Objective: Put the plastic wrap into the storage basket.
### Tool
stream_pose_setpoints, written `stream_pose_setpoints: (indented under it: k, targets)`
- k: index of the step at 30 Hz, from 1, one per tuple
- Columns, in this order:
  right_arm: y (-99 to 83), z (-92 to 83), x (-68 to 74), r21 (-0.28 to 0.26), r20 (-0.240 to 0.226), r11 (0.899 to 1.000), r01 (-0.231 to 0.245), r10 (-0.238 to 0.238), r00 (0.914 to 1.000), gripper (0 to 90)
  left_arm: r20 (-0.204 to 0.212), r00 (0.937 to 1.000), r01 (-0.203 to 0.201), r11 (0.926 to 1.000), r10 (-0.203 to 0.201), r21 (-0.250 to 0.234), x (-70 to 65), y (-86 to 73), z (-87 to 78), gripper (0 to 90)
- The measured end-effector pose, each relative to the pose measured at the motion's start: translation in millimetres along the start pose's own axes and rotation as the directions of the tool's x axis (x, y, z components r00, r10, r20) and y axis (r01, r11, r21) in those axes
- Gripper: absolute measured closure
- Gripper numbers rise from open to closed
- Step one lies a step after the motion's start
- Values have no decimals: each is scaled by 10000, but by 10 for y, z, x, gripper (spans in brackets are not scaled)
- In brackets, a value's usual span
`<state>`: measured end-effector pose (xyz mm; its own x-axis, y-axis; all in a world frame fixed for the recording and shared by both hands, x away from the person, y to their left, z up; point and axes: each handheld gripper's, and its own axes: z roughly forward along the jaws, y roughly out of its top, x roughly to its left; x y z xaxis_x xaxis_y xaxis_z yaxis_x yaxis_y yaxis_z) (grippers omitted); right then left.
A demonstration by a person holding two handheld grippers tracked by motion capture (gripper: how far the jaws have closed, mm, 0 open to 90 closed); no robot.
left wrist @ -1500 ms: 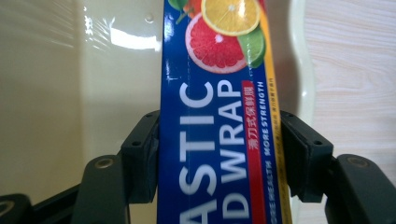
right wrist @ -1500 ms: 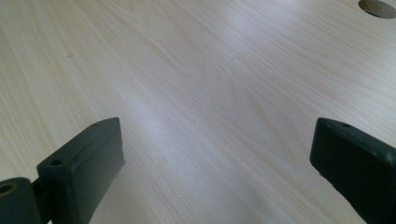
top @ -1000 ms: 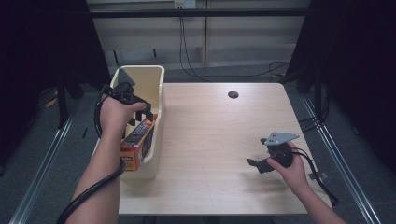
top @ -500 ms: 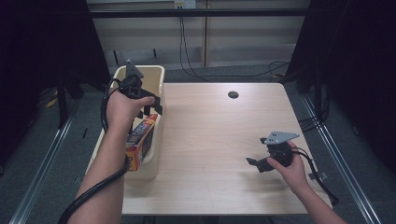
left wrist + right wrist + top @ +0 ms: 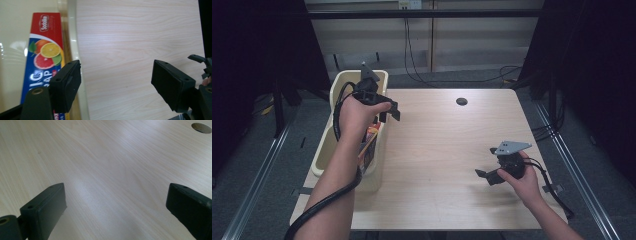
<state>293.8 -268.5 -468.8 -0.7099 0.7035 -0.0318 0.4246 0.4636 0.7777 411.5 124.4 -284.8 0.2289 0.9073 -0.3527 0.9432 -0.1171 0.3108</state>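
A cream plastic bin (image 5: 343,82) stands along the table's left edge. Inside it lies a long box of cling wrap (image 5: 43,50) printed with citrus fruit, also partly seen past the forearm (image 5: 371,145). My left gripper (image 5: 384,112) hovers over the bin's right rim, open and holding nothing; its jaws straddle the rim (image 5: 72,42) in the left gripper view. My right gripper (image 5: 484,176) rests low over the table's right front part, open and empty, with bare wood between its jaws (image 5: 115,195).
The wooden table (image 5: 447,145) has a round cable hole (image 5: 461,101) near its far edge, which also appears in the right gripper view (image 5: 201,127). Cables trail from both grippers. Dark floor and metal rails flank the table.
My left gripper has risen and moved toward the far end of the bin, away from the cling wrap box. The right gripper has stayed where it was.
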Motion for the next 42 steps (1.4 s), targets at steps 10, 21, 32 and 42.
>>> stream_pose_setpoints:
  k: [10, 21, 32, 42]
  targets:
    - [1, 6, 8, 19, -17, 10000, 44, -44, 10000, 27, 271, 9979, -584, 9983, 583, 60, -216, 29, 102, 224]
    - [2, 6, 12, 42, 19, 10000, 44, -44, 10000, 27, 731, 9921, -1039, 9944, 1021, 214, -418, 22, 278, 216]
    - [0, 11, 11, 61, -50, 10000, 43, -42, 10000, 27, 959, 9873, -1308, 9906, 1265, 400, -543, -19, 461, 216]
    - [2, 6, 12, 12, 18, 10000, 73, -73, 10000, 27, 1171, 9814, -1586, 9863, 1523, 460, -639, -94, 659, 211]
